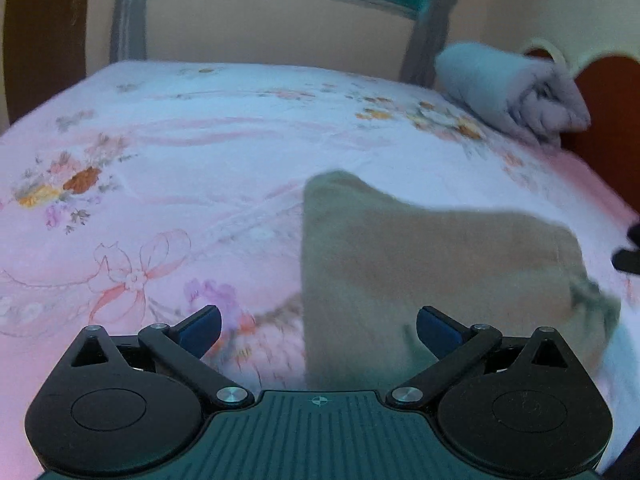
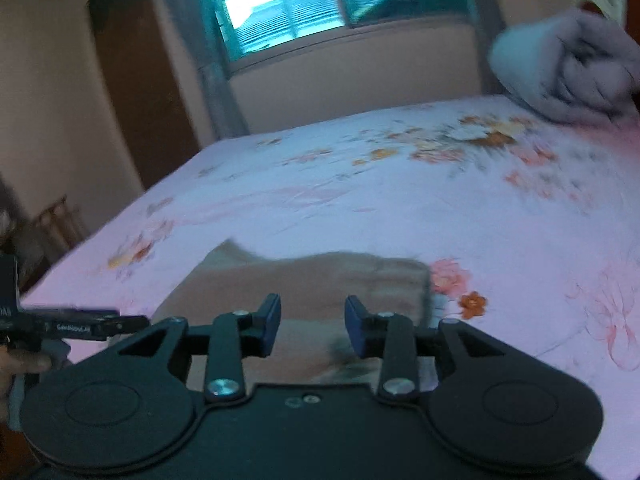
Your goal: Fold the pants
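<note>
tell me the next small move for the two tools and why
Probably lower the right tool onto the near edge of the tan pants and close. Both tools are open and empty, and the pants lie already partly folded on the floral bed.

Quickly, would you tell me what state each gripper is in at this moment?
Left gripper: open, holding nothing, above the pants.
Right gripper: open, holding nothing.

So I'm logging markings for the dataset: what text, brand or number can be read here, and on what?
White lettering on the left gripper, seen at the left edge of the right wrist view: too blurred to read.
No text shows on the pants, the bedsheet or the right gripper.
</note>
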`<control>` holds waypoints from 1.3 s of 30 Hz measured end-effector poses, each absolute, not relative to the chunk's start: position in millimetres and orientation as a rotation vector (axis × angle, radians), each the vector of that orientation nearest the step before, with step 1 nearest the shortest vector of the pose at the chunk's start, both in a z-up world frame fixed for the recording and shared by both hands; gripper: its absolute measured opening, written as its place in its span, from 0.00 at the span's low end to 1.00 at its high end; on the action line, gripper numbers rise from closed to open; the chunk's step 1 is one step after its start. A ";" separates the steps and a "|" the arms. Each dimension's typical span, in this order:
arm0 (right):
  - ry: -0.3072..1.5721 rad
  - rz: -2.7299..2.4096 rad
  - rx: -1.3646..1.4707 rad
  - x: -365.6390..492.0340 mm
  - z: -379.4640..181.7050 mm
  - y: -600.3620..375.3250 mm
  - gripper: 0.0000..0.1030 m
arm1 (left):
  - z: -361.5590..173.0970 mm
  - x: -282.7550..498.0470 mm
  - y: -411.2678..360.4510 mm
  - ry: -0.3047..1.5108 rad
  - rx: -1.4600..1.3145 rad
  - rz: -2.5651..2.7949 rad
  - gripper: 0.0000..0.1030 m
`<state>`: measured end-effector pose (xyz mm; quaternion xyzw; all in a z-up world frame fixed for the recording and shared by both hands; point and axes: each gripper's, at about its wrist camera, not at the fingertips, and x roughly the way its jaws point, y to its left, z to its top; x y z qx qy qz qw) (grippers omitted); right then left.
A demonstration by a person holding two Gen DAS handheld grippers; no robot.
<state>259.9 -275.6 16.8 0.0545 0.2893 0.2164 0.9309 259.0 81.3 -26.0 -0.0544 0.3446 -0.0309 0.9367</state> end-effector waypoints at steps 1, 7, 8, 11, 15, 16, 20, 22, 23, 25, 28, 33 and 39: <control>0.598 0.450 0.062 255.9 12.7 -265.4 0.32 | -29.3 254.8 76.6 0.711 -0.081 -0.062 1.00; 0.657 0.294 -0.362 235.5 -36.9 -229.9 0.42 | -53.7 235.0 81.8 0.760 -0.150 -0.073 1.00; 0.651 0.288 -0.354 231.3 -35.6 -232.6 0.43 | -53.6 229.9 82.4 0.758 -0.142 -0.075 1.00; 0.630 0.283 -0.285 218.3 -20.5 -245.1 0.46 | -50.6 211.6 87.9 0.742 -0.132 -0.059 1.00; 0.576 0.276 -0.163 198.5 -0.2 -268.3 0.49 | -37.8 192.3 94.5 0.686 -0.133 -0.021 1.00; 0.556 0.274 -0.134 194.4 2.9 -271.3 0.49 | -33.5 190.3 91.2 0.663 -0.123 -0.019 1.00; 0.511 0.315 -0.136 195.8 7.7 -247.4 0.57 | -21.8 197.4 61.9 0.638 -0.098 -0.085 1.00; 0.502 0.330 -0.202 200.1 -0.6 -226.5 0.69 | -27.5 203.1 43.2 0.659 -0.016 -0.092 1.00; 0.538 0.312 -0.250 206.0 -9.5 -217.4 0.69 | -36.6 209.5 35.7 0.707 0.031 -0.081 1.00; 0.655 0.290 -0.276 219.2 -29.3 -213.6 0.65 | -44.5 210.7 42.3 0.766 -0.021 -0.092 1.00; 0.631 0.271 -0.067 202.9 -18.4 -256.3 0.71 | -33.3 185.8 63.7 0.704 -0.051 -0.072 1.00; 0.687 0.276 0.601 214.4 -37.0 -362.8 0.72 | -32.9 191.3 101.8 0.664 -0.191 -0.068 1.00; 0.731 0.323 0.801 258.0 -56.9 -387.4 0.66 | -33.3 243.8 101.1 0.662 -0.197 0.056 1.00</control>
